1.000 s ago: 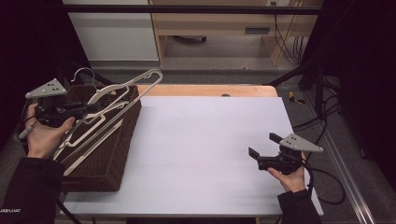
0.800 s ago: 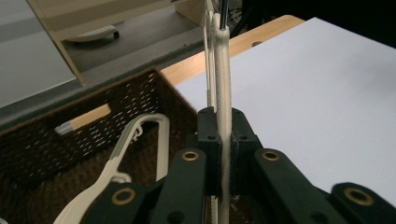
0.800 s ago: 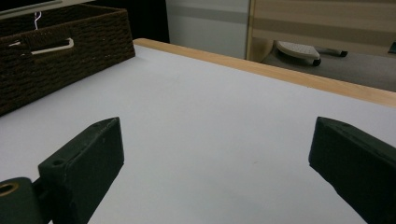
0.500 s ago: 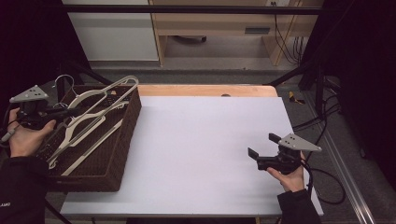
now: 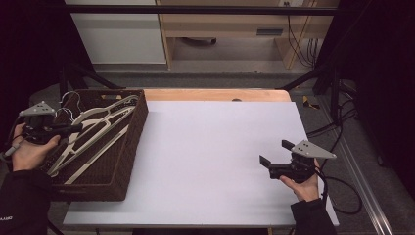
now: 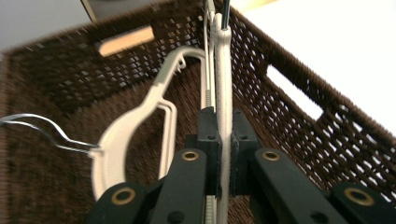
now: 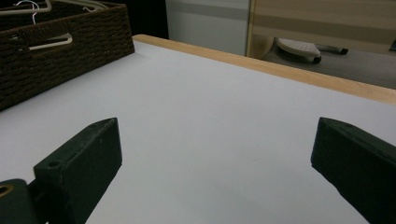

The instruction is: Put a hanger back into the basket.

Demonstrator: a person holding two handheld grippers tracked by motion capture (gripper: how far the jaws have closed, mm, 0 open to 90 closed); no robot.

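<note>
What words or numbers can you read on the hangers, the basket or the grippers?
None can be read.
The white hanger, the wicker basket, the left gripper and the right gripper bear no writing.
Tiny marks at the high view's bottom left corner: too small to read.

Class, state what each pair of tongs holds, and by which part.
Left tongs clamp a white hanger edge-on by a flat arm, over the basket. Right tongs hold nothing.

The basket (image 5: 128, 161) is dark brown woven wicker, rough and matt. The hangers (image 6: 223, 70) look like smooth cream plastic, with thin shiny metal hooks (image 6: 35, 125). The table (image 5: 210, 147) has a matt white top and a light wood far edge.
</note>
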